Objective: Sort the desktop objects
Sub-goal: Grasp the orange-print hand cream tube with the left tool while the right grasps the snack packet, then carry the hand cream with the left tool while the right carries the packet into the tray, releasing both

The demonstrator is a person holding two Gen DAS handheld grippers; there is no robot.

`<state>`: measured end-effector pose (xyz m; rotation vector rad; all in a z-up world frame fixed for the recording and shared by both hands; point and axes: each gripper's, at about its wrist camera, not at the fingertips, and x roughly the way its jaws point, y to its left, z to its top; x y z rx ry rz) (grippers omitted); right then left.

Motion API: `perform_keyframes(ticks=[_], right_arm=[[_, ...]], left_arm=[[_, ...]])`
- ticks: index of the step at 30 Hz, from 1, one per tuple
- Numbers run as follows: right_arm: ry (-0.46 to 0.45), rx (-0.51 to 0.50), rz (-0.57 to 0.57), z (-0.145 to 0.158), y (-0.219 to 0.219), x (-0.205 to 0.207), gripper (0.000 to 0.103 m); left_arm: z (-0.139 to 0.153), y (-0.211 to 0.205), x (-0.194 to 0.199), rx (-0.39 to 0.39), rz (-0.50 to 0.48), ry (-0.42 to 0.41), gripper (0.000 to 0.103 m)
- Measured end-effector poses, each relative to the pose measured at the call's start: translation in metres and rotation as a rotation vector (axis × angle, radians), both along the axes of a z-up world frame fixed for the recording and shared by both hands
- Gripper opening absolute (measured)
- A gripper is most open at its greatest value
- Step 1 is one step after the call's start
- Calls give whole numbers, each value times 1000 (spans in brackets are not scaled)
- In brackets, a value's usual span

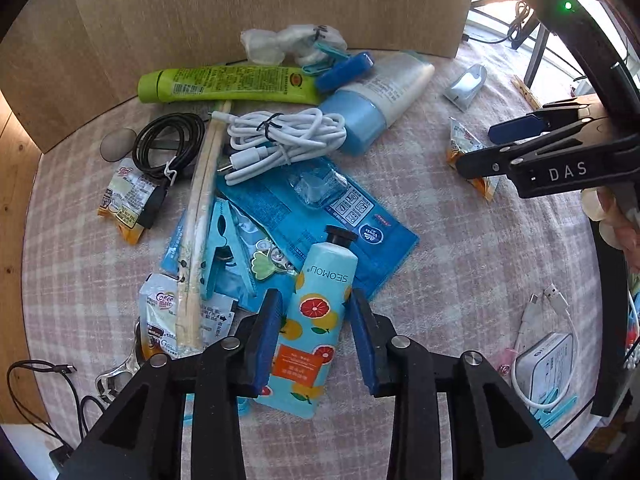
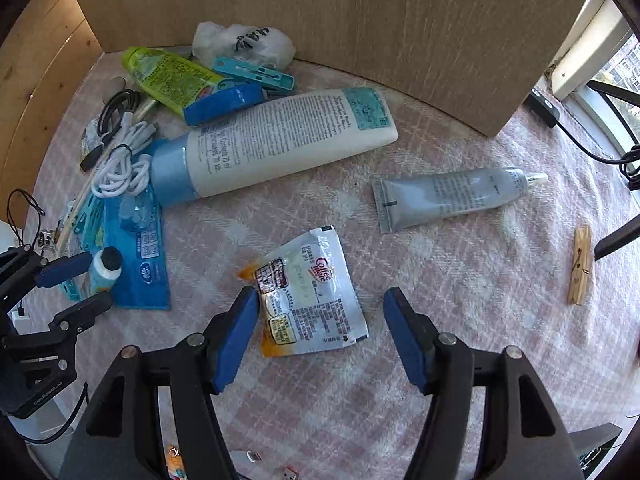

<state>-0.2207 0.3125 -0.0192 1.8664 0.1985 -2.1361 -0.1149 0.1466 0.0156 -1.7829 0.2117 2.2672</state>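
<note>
The blue packet (image 1: 320, 216) lies partly hidden under the white cable (image 1: 286, 140).

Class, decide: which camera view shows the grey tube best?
The right wrist view: the grey tube lies whole and unobstructed on the cloth, nozzle visible. The left wrist view shows only a small, distorted, foreshortened glimpse near its far edge.

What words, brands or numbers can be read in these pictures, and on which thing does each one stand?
"SEOMOU": hand cream tube between the open left claw fingers.
"Coffee mate": sachet before the open right claw.
"Coffee mate": second sachet in the pile.
"DAS": body of the right claw, seen from the left wrist.
Fine print on the white bottle and green tube: too small to read.
</note>
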Motion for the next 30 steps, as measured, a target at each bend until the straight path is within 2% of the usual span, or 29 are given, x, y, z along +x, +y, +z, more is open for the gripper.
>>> perform_keyframes(ticks=[3, 4, 5, 7, 14, 19, 24, 27, 30], right_arm=[[14, 9, -42, 2, 1, 1, 65], [27, 27, -46, 3, 1, 2, 58], [41, 51, -42, 4, 0, 5, 47], [48, 46, -42, 6, 2, 10, 34], [11, -79, -111, 15, 22, 43, 27], [66, -161, -175, 43, 40, 79, 27], [136, -219, -218, 77, 69, 124, 27], [185, -226, -265, 94, 94, 154, 27], [210, -231, -336, 98, 122, 186, 27]], left_arm=[[0, 1, 0, 13, 24, 3, 28], [0, 1, 0, 18, 34, 8, 28], [0, 1, 1, 21, 44, 13, 28], [0, 1, 4, 32, 65, 18, 28], [5, -13, 26, 100, 168, 6, 28], [21, -22, 42, 98, 184, 31, 28], [49, -25, 54, 95, 185, 73, 28], [65, -16, 62, 107, 166, 105, 28], [77, 2, 70, 124, 137, 122, 28]])
